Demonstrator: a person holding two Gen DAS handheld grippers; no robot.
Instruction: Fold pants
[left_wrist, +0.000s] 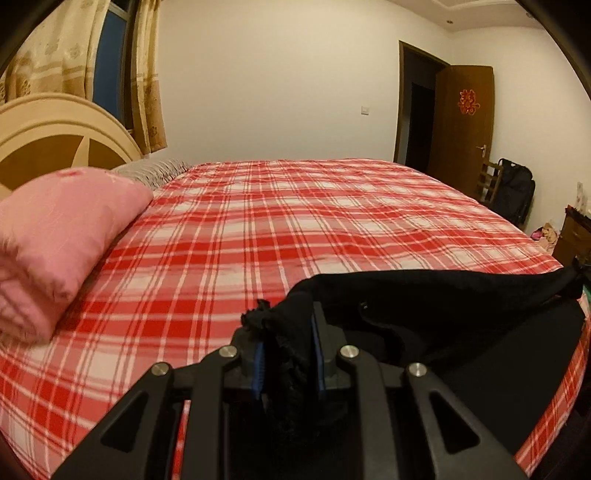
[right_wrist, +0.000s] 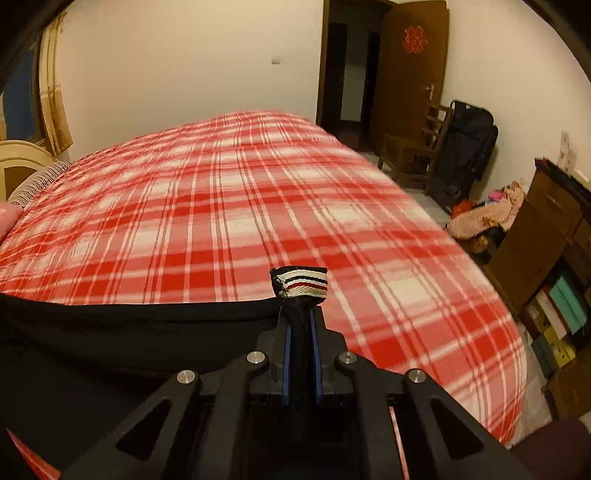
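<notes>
Left wrist view: my left gripper (left_wrist: 286, 332) is clamped on a bunched corner of the black pants (left_wrist: 424, 295), and the cloth runs taut from it toward the right edge of the frame, raised above the plaid bed (left_wrist: 277, 229). A pink quilt (left_wrist: 55, 243) lies well apart at the left, by the headboard. Right wrist view: my right gripper (right_wrist: 301, 317) is pinched on the opposite corner, where a striped tab (right_wrist: 300, 282) stands up past its tips; the pants (right_wrist: 129, 325) stretch away to the left. I judge this the spreading step: the garment is held by two corners over the near edge of the bed, no fold yet made. The next move calls for carrying both corners forward together, level and taut, then lowering the pants flat.
</notes>
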